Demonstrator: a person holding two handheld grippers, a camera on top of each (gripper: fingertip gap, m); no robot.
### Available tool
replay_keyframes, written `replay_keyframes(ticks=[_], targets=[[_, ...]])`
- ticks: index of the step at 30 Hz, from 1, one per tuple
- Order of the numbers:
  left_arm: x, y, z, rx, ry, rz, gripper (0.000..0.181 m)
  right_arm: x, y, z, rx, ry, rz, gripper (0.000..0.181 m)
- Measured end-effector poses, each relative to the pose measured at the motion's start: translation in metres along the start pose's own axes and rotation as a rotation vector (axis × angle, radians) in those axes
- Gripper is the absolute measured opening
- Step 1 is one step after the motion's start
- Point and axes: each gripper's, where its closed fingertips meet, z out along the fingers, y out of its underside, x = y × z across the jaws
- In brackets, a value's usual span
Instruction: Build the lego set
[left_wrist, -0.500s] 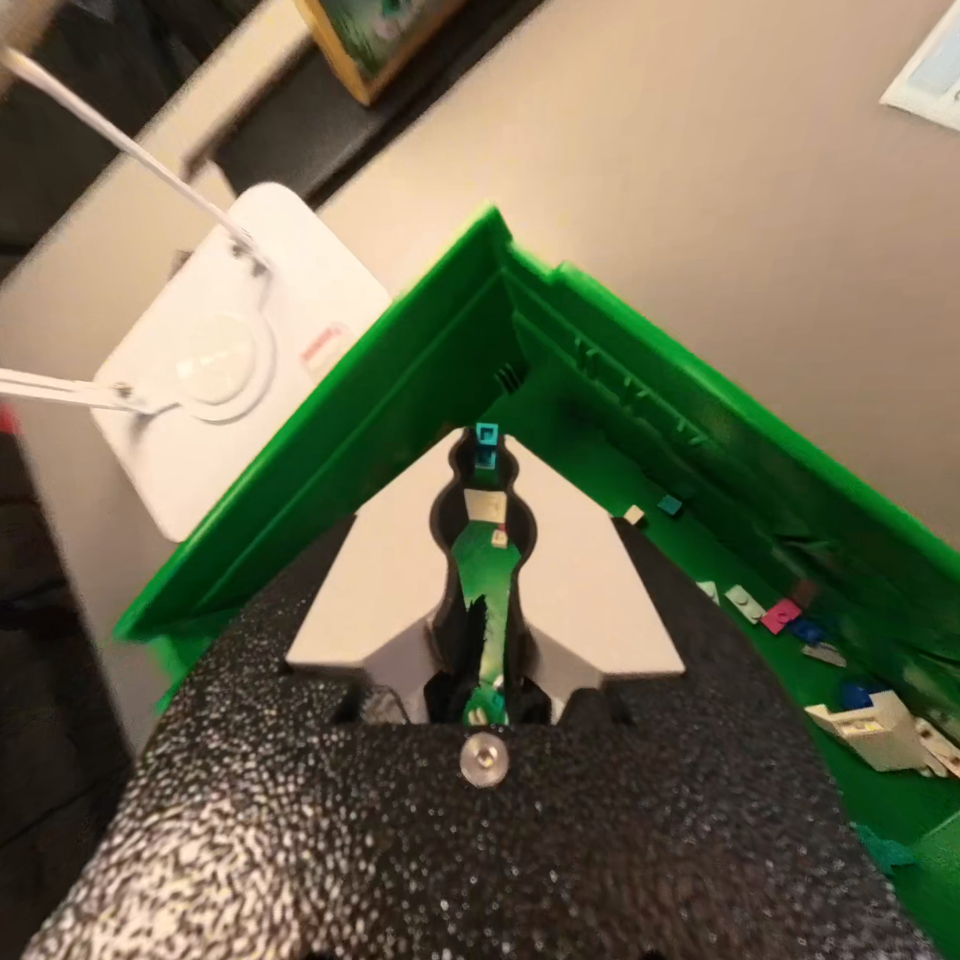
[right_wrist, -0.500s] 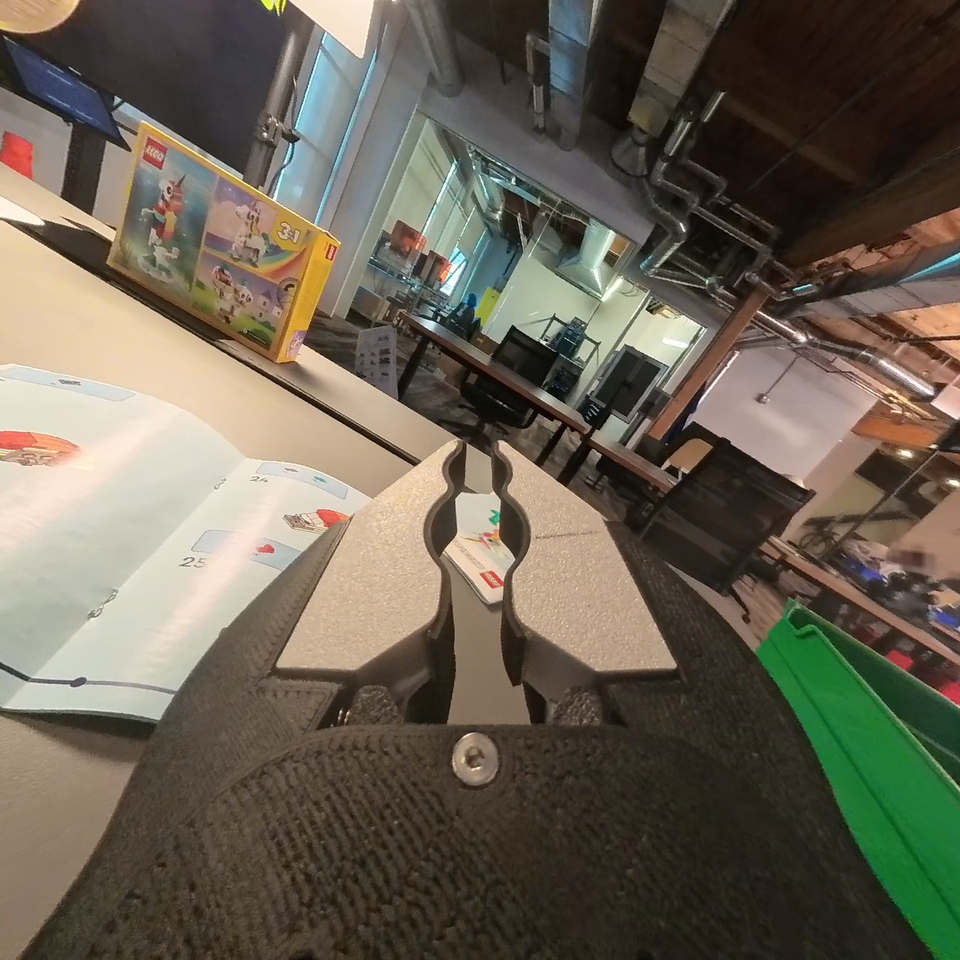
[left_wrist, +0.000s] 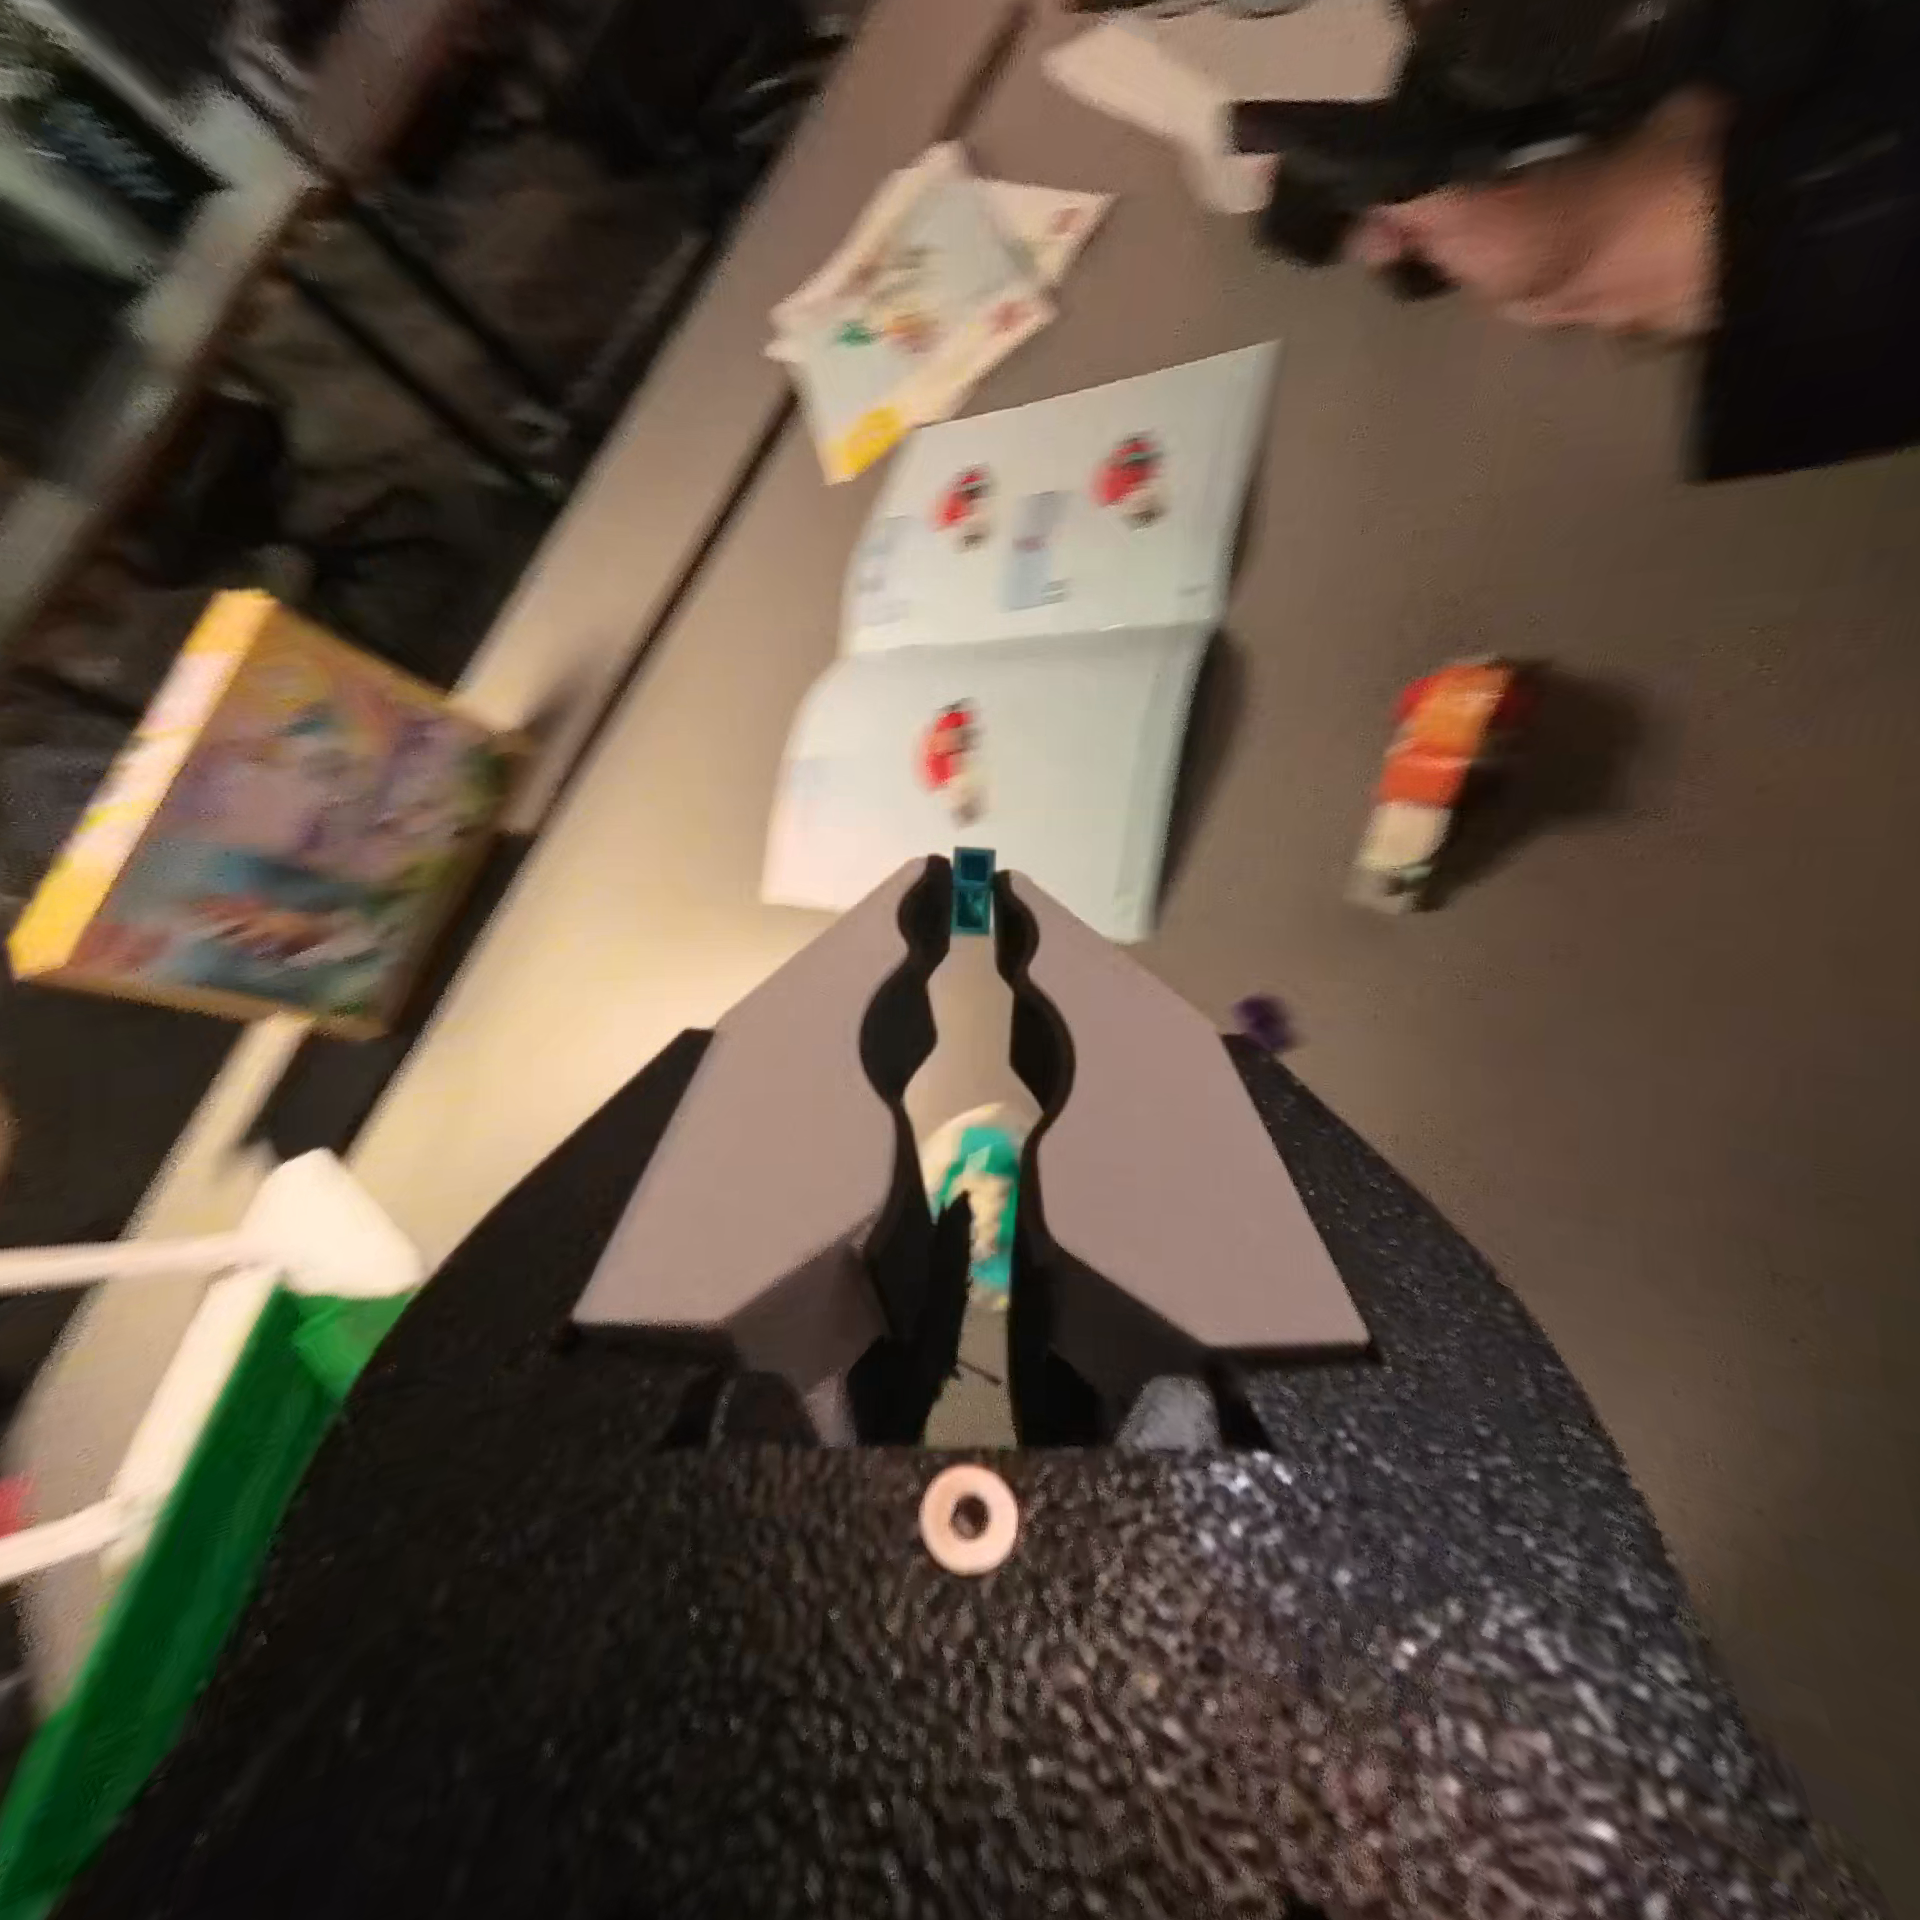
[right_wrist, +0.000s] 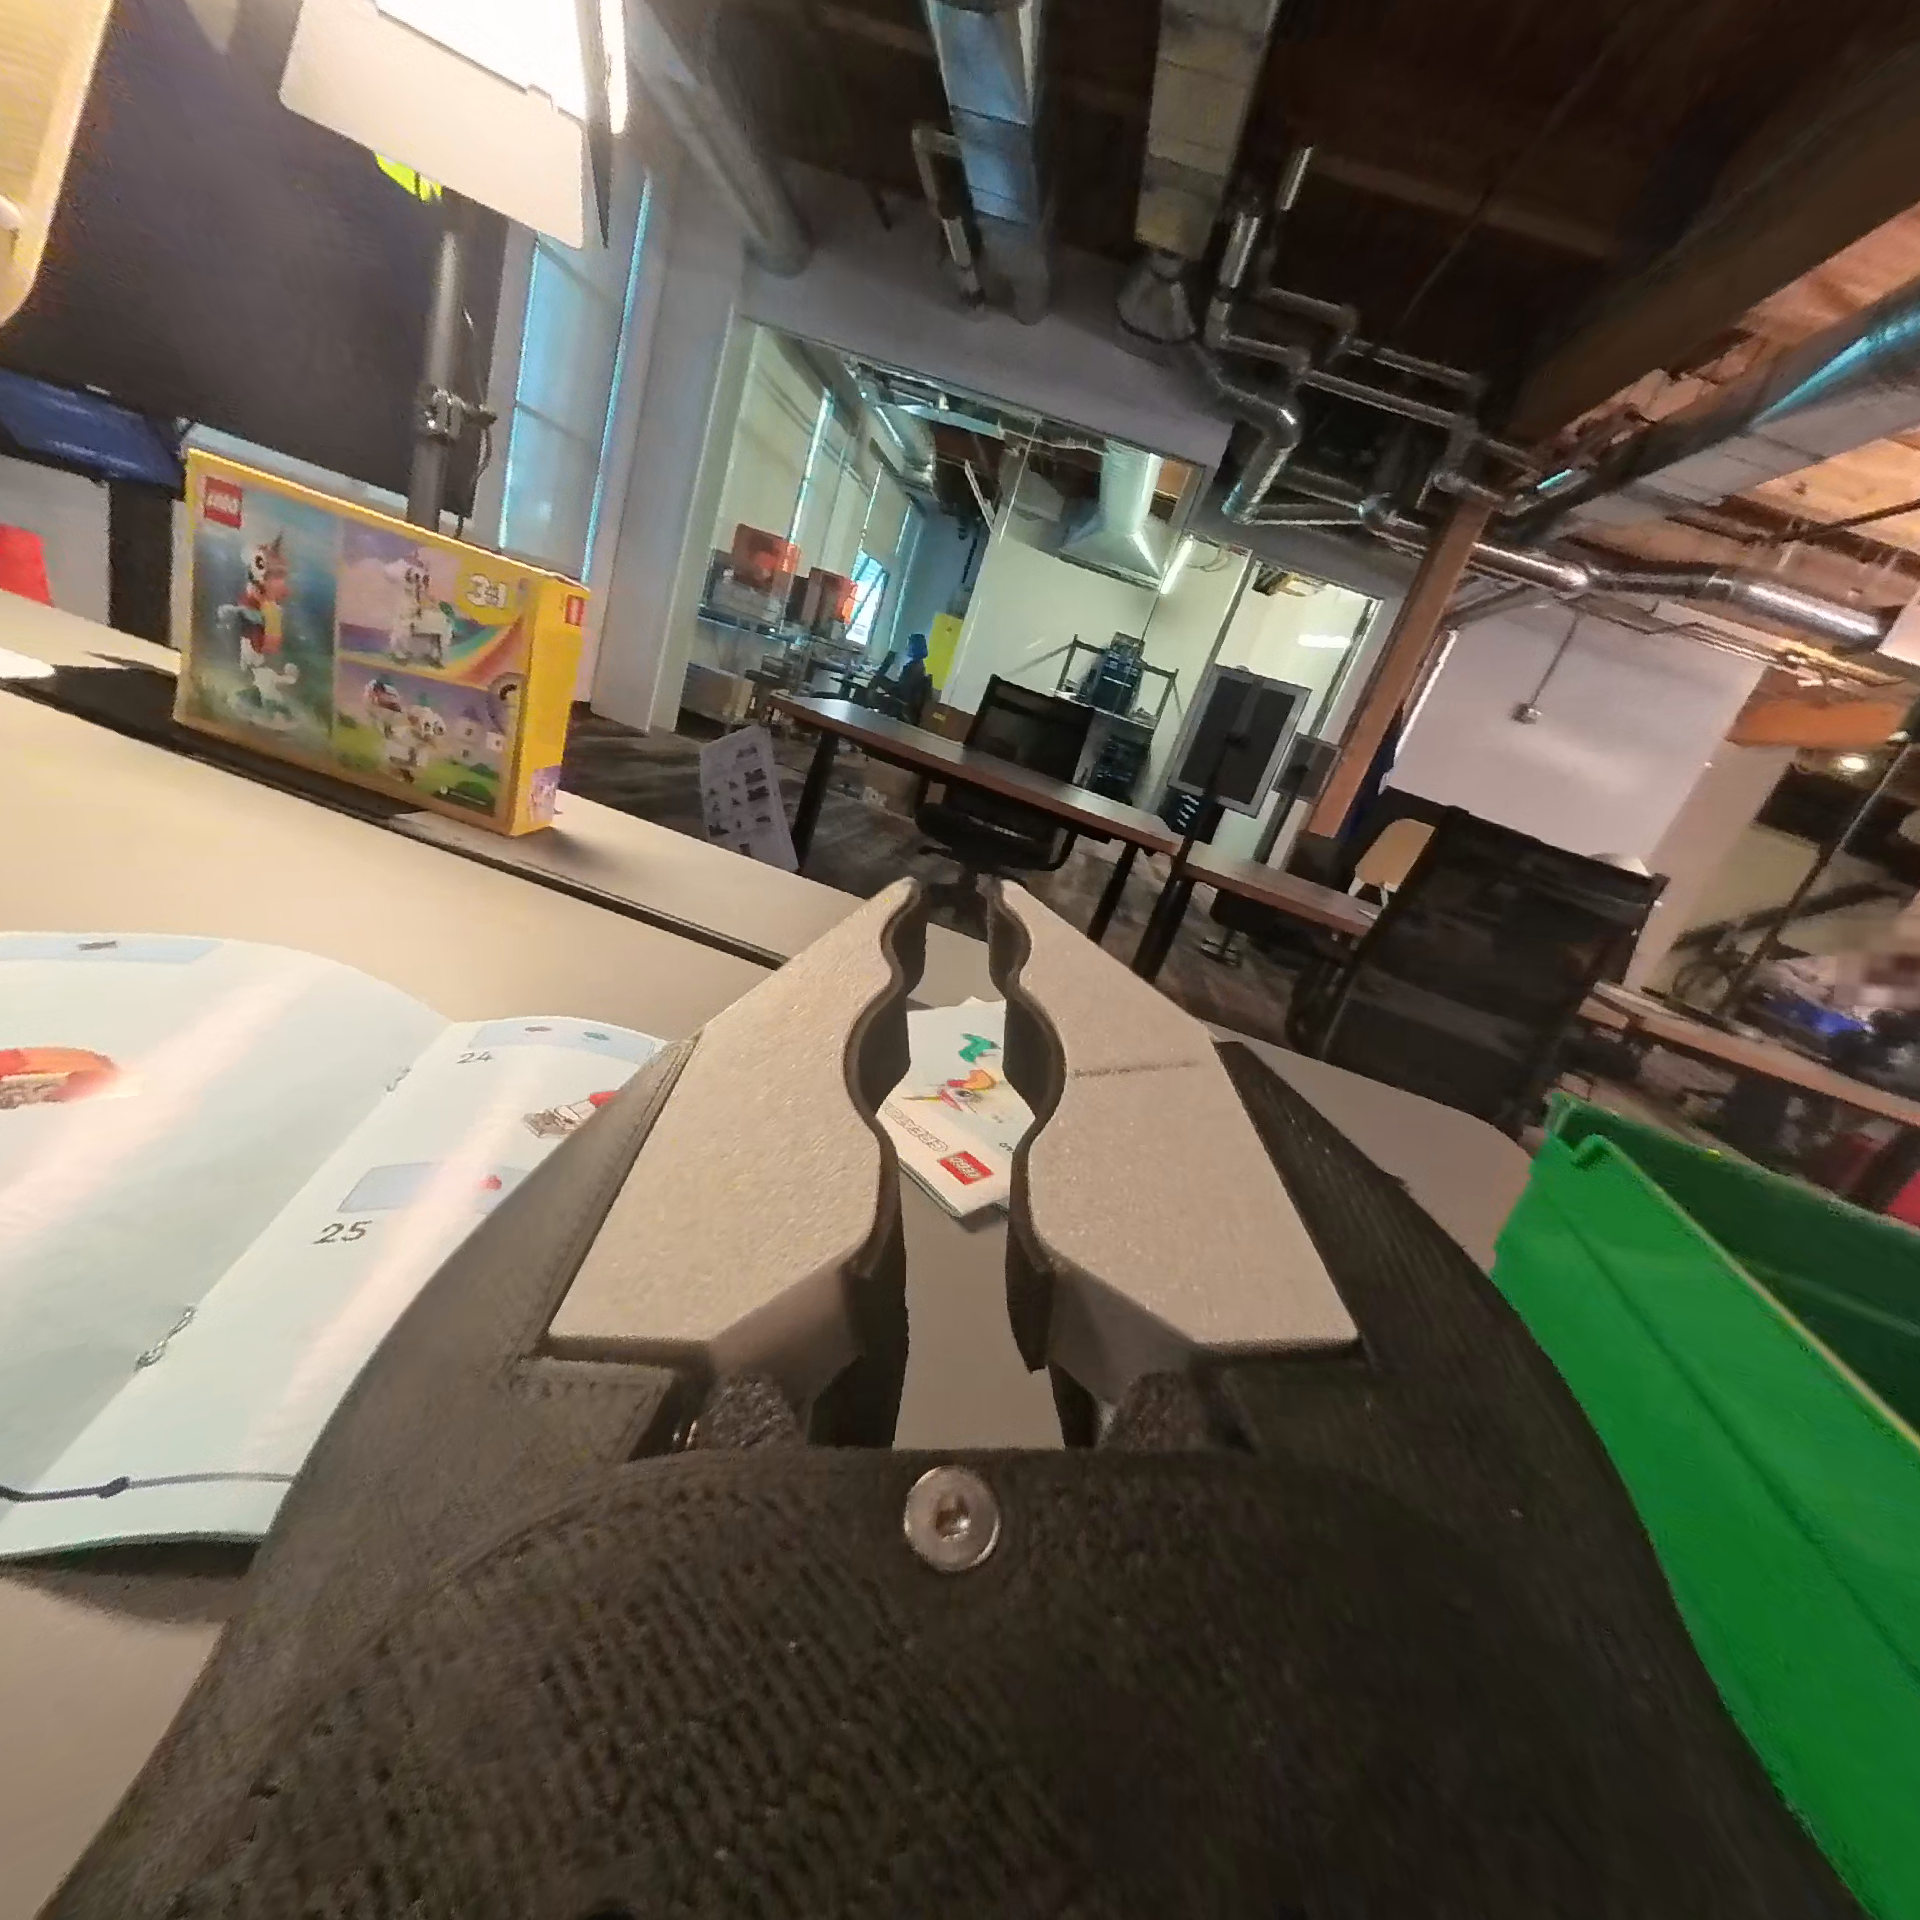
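My left gripper (left_wrist: 974, 883) is shut on a small teal brick (left_wrist: 974, 896) held at its fingertips, above the grey table (left_wrist: 1558, 1039) and just short of the open instruction booklet (left_wrist: 1018, 665). A partly built red, orange and white model (left_wrist: 1439, 790) lies on the table to the right. A teal and white piece (left_wrist: 982, 1195) shows below, between the fingers. My right gripper (right_wrist: 956, 914) is low over the table, empty, its jaws a narrow gap apart. It is beside the open booklet (right_wrist: 260, 1195) and also shows, blurred, in a hand far off in the left wrist view (left_wrist: 1455, 208).
The green parts bin sits at my lower left (left_wrist: 156, 1507) and at the right gripper's right (right_wrist: 1714, 1299). The yellow set box (left_wrist: 260, 831) (right_wrist: 374, 707) stands at the table's far edge. Closed booklets (left_wrist: 935, 301) (right_wrist: 956, 1122) lie beyond. A small purple piece (left_wrist: 1262, 1013) lies near my fingers. My hands' fingertips stand some 25 cm from each other.
My left gripper has come up out of the green bin with the teal brick and swung over the table toward the open booklet. The right gripper has shifted only slightly.
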Motion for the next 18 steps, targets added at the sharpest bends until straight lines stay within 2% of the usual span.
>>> replay_keyframes(ticks=[4,8,13,18], targets=[[0.062,0.002,0.054,-0.020,0.247,-0.112,0.005,-0.003,-0.002,0.000,0.014,-0.029,0.035,0.009],[0.084,0.019,0.087,-0.134,0.363,-0.176,0.006,-0.012,-0.006,0.000,0.033,-0.077,0.048,0.010],[0.092,0.040,0.104,-0.255,0.368,-0.151,0.006,-0.023,-0.009,0.003,0.050,-0.138,0.058,0.009],[0.095,0.044,0.105,-0.266,0.376,-0.204,0.006,-0.026,-0.009,0.008,0.059,-0.167,0.067,0.010]])
